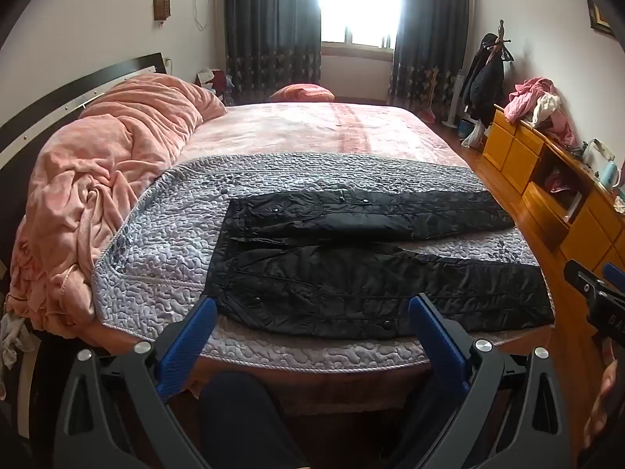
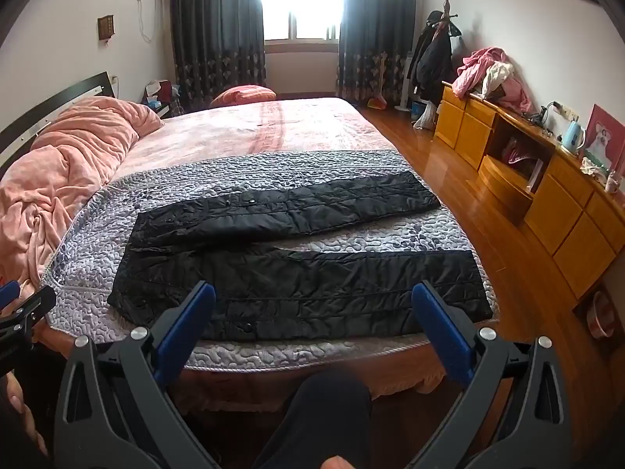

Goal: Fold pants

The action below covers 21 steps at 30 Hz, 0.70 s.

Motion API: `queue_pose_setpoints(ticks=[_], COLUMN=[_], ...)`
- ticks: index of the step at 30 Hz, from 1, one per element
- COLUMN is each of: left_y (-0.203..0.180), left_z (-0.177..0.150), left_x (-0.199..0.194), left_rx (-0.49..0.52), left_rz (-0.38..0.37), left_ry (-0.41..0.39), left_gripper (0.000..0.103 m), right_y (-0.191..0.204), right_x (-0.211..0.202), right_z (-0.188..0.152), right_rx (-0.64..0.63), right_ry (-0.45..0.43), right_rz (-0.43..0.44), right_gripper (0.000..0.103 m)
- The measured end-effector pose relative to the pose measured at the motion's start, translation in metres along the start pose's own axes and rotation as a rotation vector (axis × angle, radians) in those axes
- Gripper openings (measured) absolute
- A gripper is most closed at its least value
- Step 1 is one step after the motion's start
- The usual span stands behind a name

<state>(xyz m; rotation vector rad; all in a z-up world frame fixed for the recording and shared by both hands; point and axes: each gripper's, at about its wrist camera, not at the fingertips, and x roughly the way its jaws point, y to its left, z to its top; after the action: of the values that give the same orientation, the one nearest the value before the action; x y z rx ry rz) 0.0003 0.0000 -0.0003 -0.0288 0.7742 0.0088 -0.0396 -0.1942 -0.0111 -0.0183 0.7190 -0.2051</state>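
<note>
Black quilted pants (image 1: 351, 258) lie flat on the grey quilted cover (image 1: 164, 234) at the near end of the bed, waist to the left, both legs spread apart and running right. The same pants (image 2: 297, 265) fill the middle of the right wrist view. My left gripper (image 1: 312, 308) hangs open above the bed's near edge, in front of the waist end, nothing between its blue fingers (image 1: 187, 344). My right gripper (image 2: 312, 297) stands open above the near leg, apart from the cloth. Its black frame shows at the right edge (image 1: 597, 297) of the left wrist view.
A rumpled pink blanket (image 1: 97, 179) is heaped on the bed's left side by the headboard. A yellow wooden cabinet (image 2: 547, 195) with clothes on top lines the right wall across a strip of wood floor (image 2: 449, 179). The person's dark-clad knee (image 2: 324, 410) is below the bed edge.
</note>
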Motion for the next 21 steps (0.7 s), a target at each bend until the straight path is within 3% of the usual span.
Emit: queue_pose_setpoints(ticks=[21], left_y=[-0.0006], left_z=[-0.0011], left_x=[0.0064], left_rx=[0.001], left_rz=[0.005], left_ry=[-0.002], left_gripper=[0.099], right_y=[0.0037], right_x=[0.0044], right_z=[0.0017], right_rx=[0.001], right_ry=[0.003], right_rz=[0.002], right_gripper=[0.101])
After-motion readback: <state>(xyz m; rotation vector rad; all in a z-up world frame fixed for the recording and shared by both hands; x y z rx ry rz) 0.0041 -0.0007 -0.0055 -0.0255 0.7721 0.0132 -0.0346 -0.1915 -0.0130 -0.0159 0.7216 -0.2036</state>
